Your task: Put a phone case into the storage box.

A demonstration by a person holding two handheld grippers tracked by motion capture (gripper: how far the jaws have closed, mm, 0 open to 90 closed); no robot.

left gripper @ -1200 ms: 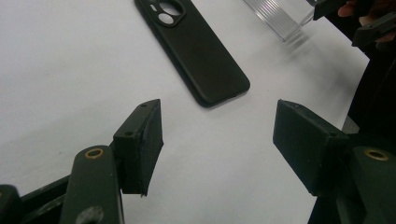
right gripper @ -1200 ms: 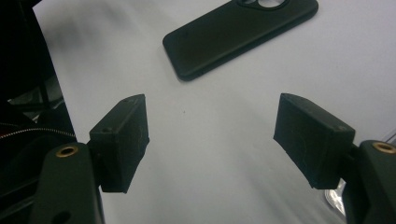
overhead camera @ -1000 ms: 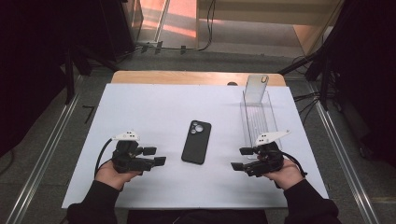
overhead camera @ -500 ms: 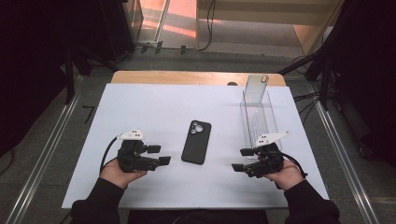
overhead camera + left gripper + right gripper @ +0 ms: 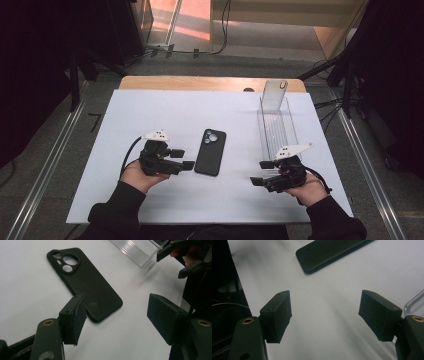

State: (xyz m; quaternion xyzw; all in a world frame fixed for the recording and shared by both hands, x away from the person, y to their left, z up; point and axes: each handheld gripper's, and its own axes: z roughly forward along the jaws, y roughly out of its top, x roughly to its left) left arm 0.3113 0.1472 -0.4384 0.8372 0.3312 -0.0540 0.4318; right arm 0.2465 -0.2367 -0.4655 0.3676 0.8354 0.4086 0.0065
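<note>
White desk: black phone case lies flat at centre, clear box to its right. Left claw open, empty, beside the case; right claw open, empty. Step: approach; next likely calls for closing on the case's near edge.

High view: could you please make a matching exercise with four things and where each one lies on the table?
Things:
1. black phone case
2. clear plastic box
3. left gripper
4. right gripper

Places:
A. just beside the case, on its left
B. middle of the white sheet
C. near the box's front end
D. right part of the sheet, reaching toward the far edge

Pairs: 1-B, 2-D, 3-A, 4-C
</note>
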